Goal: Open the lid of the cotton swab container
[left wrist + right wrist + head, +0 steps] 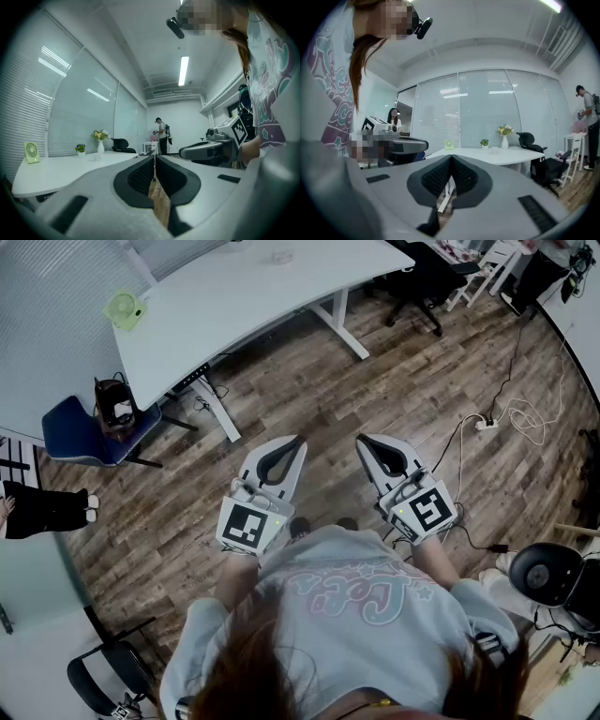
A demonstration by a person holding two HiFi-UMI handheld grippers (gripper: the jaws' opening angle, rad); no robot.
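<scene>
Wood floor [375,399] beneath a white counter [234,296]. A person [347,615] stands on it, holding the left tongs [299,440] and right tongs [361,440] level over the floor, each pressed together and empty. A small clear container [281,256] sits on the counter, well apart from both tongs.

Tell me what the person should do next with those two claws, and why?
Probably step up to the white table. The left gripper and right gripper are both shut, empty and held level above the wooden floor, short of the table, so nothing to work on lies within their reach.
</scene>
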